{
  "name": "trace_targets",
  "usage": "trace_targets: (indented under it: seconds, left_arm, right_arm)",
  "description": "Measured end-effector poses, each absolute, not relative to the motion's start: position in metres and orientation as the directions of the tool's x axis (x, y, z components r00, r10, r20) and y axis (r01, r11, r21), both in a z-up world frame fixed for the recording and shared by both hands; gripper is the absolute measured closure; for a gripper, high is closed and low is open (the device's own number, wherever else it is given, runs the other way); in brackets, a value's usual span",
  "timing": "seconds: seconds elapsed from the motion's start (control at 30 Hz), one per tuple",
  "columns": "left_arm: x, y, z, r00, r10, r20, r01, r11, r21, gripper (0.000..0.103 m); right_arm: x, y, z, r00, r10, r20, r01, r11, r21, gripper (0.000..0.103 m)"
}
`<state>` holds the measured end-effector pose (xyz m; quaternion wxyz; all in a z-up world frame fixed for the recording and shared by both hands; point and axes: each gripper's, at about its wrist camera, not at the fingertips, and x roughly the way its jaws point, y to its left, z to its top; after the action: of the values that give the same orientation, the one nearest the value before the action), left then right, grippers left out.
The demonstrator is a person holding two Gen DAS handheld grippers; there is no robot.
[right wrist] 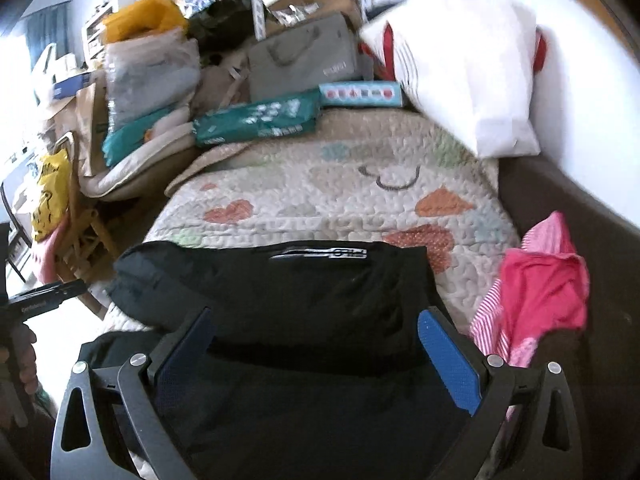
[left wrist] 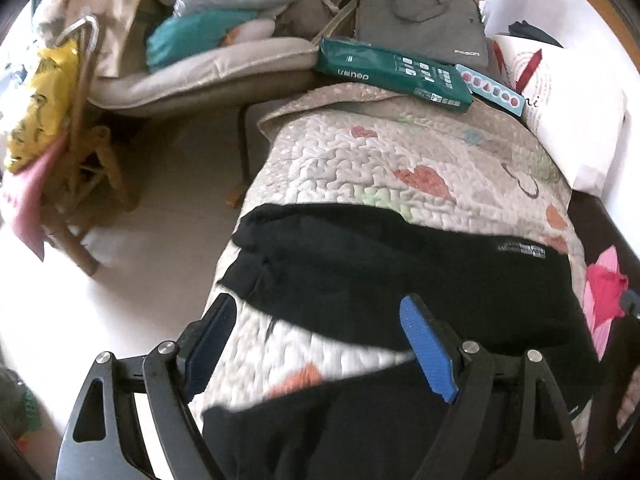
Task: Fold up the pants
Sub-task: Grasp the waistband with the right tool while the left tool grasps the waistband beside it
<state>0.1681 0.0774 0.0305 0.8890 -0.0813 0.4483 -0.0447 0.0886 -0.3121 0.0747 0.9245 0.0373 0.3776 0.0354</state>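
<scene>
The black pants (left wrist: 400,280) are lying folded across the near end of a bed, on a quilted bedspread (left wrist: 360,152) with heart patches. From the left wrist view you get the left hand-held gripper (left wrist: 320,344) hanging above them with its blue pads spread wide and nothing between them, just pants and quilt underneath. That view also shows a strip of quilt between two dark sections of the fabric, plus the pale floor (left wrist: 140,240) off the left side of the bed.

The right wrist view has the right hand-held gripper (right wrist: 316,356) just as wide open and empty over the pants (right wrist: 280,288) (a small white label sits near their far edge). Only this camera shows the whole pink striped garment (right wrist: 536,292) bunched at the right edge of the bed, and the white pillow (right wrist: 472,76) in full. It also catches part of the other gripper's body and a hand (right wrist: 24,352) at the far left.

Both views show a green box (left wrist: 392,74) and a grey bag (left wrist: 424,28) at the far end.
</scene>
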Motion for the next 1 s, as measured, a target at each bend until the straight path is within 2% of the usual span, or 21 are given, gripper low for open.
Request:
trace_targets:
  seconds: [0.2, 0.33, 0.43, 0.6, 0.9, 0.93, 0.97, 1.0]
  left_arm:
    - [0.228, 0.081, 0.013, 0.539, -0.227, -0.811, 0.063, 0.971, -0.231, 0.019]
    - [0.271, 0.072, 0.005, 0.522, -0.233, -0.82, 0.138, 0.972, -0.188, 0.019]
    - [0.293, 0.062, -0.003, 0.502, -0.237, -0.832, 0.196, 0.968, -0.157, 0.019]
    - [0.321, 0.045, -0.022, 0.42, -0.3, -0.856, 0.311, 0.934, -0.175, 0.019]
    - [0.327, 0.021, -0.044, 0.374, -0.265, -0.889, 0.437, 0.896, -0.084, 0.019]
    - [0.327, 0.02, -0.043, 0.372, -0.265, -0.89, 0.444, 0.892, -0.08, 0.024]
    - [0.325, 0.019, -0.041, 0.369, -0.27, -0.889, 0.451, 0.889, -0.083, 0.042]
    - [0.322, 0.018, -0.039, 0.37, -0.274, -0.888, 0.457, 0.886, -0.082, 0.05]
  right_arm:
    - [0.163, -0.351, 0.042, 0.639, 0.113, -0.76, -0.014, 0.991, 0.135, 0.0]
    - [0.205, -0.357, 0.027, 0.613, 0.137, -0.778, -0.054, 0.99, 0.132, 0.001]
    - [0.232, -0.348, 0.018, 0.595, 0.157, -0.789, -0.124, 0.987, 0.103, 0.001]
    - [0.264, -0.317, -0.002, 0.545, 0.2, -0.814, -0.277, 0.96, 0.051, 0.004]
    - [0.292, -0.275, -0.044, 0.449, 0.215, -0.867, -0.452, 0.892, -0.013, 0.016]
    - [0.292, -0.273, -0.047, 0.444, 0.216, -0.87, -0.463, 0.886, -0.016, 0.017]
    - [0.291, -0.272, -0.047, 0.442, 0.225, -0.868, -0.47, 0.883, -0.011, 0.021]
    - [0.291, -0.272, -0.046, 0.439, 0.234, -0.868, -0.473, 0.881, -0.002, 0.025]
